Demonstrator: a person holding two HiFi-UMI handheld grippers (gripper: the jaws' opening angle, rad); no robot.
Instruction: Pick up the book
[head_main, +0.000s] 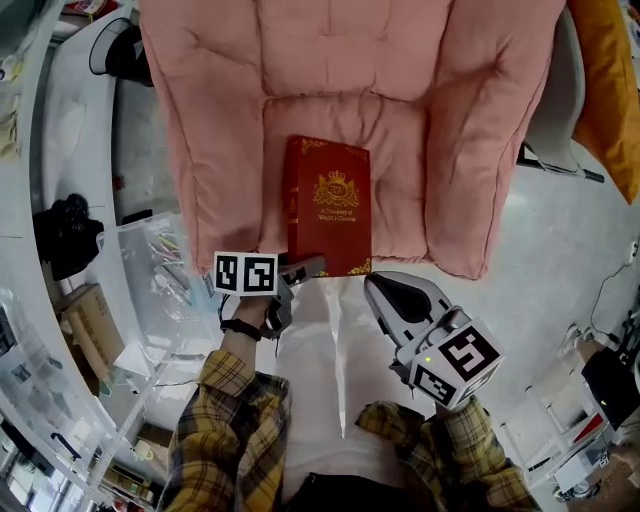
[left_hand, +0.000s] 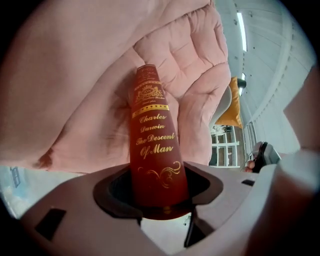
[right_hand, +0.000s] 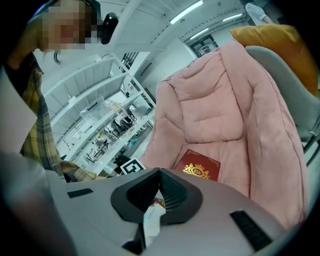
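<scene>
Book: the red hardback (head_main: 328, 205) is seen on the seat of the pink armchair (head_main: 400, 120). Its gilt crest faces up and its near end lies at the seat's front edge. Whether that end is already raised off the cushion cannot be told.
Left gripper: the left gripper (head_main: 300, 268) is clamped on the near end of the spine. In the left gripper view the gold-lettered spine fills the gap between the two dark pads.
Risk, slipping: only a short end of a long and probably heavy book is held. As it is lifted, its own weight may lever it downward and pull the glossy cover out of the pads.
Risk, opening: only the spine is gripped, so the covers and pages may fall open and shift the load.
Risk, dragging: the far end may be dragged across the soft, tufted cushion and caught in a fold if the lift is made at a shallow angle.
Right gripper: the right gripper (head_main: 395, 300) is closed on nothing and held apart from the book, to its right. No support is given by it.
Left hand pose: the left hand (head_main: 255, 315) is held low, and its gripper is pointed forward and downward at the seat edge.
Right hand pose: the gripper is angled forward and downward above the lap.
</scene>
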